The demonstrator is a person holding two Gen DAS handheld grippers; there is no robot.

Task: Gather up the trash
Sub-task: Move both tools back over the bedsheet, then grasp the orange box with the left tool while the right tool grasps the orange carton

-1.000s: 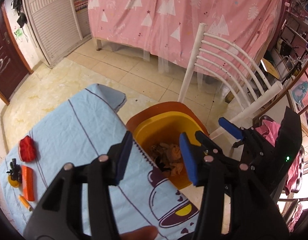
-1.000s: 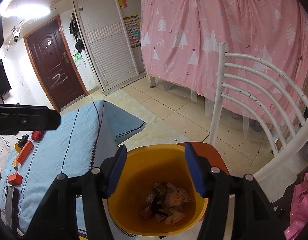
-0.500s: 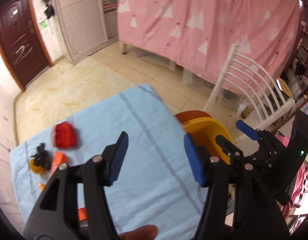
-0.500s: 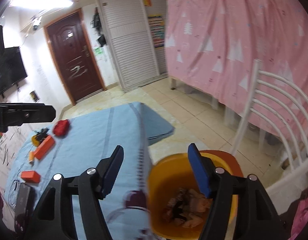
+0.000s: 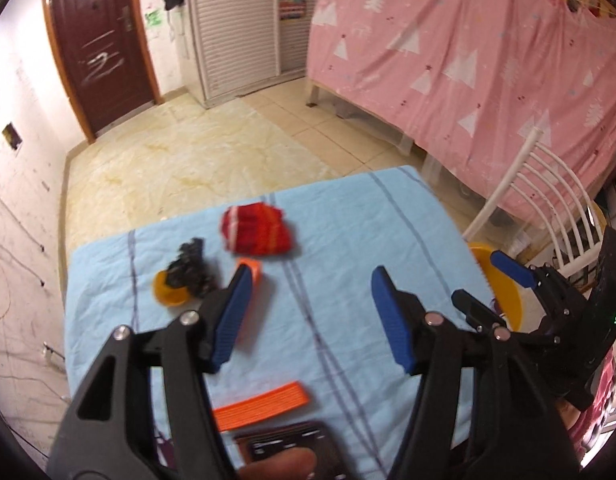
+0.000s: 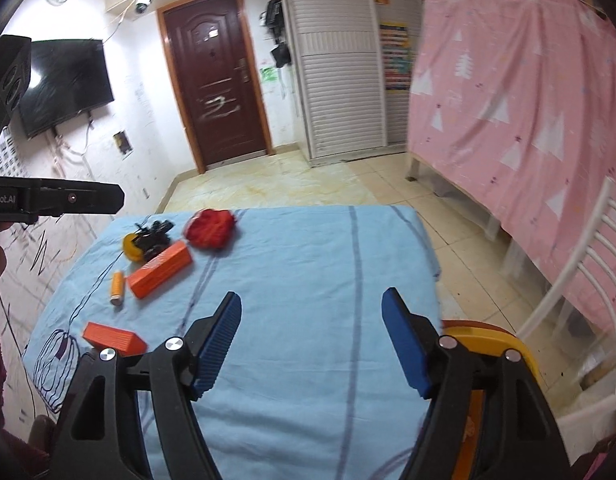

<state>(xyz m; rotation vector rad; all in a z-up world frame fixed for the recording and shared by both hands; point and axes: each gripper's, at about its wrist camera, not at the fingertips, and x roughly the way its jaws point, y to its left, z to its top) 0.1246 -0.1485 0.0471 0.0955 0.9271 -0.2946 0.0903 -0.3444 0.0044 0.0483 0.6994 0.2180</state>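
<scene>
A table under a light blue cloth point(image 5: 348, 240) point(image 6: 308, 264) carries a crumpled red wrapper point(image 5: 255, 231) point(image 6: 210, 229), a yellow cap with a black tangle point(image 5: 182, 280) point(image 6: 146, 242), two orange boxes point(image 6: 159, 269) point(image 6: 113, 338) and a small orange tube point(image 6: 117, 288). The yellow trash bin point(image 5: 504, 280) point(image 6: 504, 344) stands off the table's right edge. My left gripper point(image 5: 312, 316) is open and empty above the cloth. My right gripper point(image 6: 312, 344) is open and empty over the near edge; it also shows in the left wrist view point(image 5: 492, 288).
A white slatted chair point(image 5: 548, 184) point(image 6: 580, 280) stands right of the bin, before a pink curtain point(image 5: 468, 60). A dark phone-like object point(image 5: 292, 448) lies at the near table edge. A brown door point(image 6: 216, 80) and tiled floor lie beyond.
Both grippers have swung left, away from the bin and over the table. The bin has slid to the right edge of both views. Both stay open.
</scene>
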